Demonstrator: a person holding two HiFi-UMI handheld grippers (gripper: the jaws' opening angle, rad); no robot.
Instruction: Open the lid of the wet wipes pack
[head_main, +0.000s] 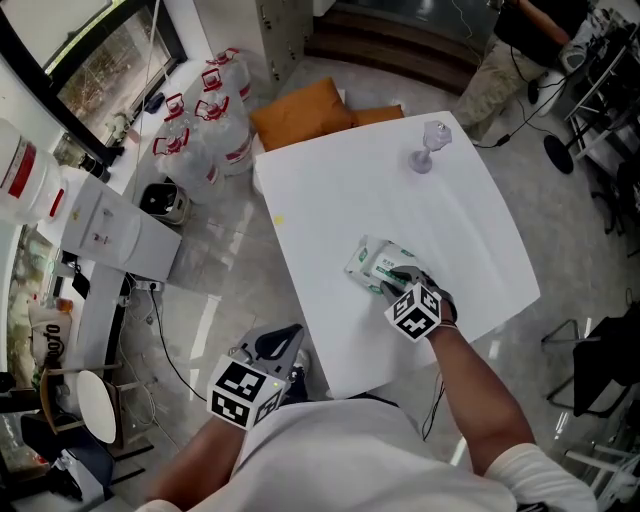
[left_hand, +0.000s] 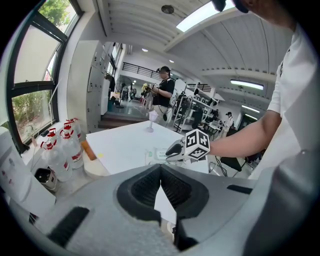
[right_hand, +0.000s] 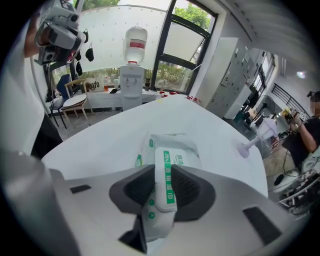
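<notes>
The white table (head_main: 400, 190) bears the wet wipes pack (head_main: 372, 262) flat near its front edge, top up for access; the right gripper (head_main: 393, 284) slants down, jaws partway closed and clamping the narrow lid (right_hand: 165, 180), probably to peel it; the left gripper (left_hand: 160, 172), jaws together and empty, waits off the table.

the wet wipes pack (head_main: 378, 262) lies on the table (head_main: 350, 190), a glass (head_main: 428, 150) well behind it, bottles (head_main: 205, 135) at left.
</notes>
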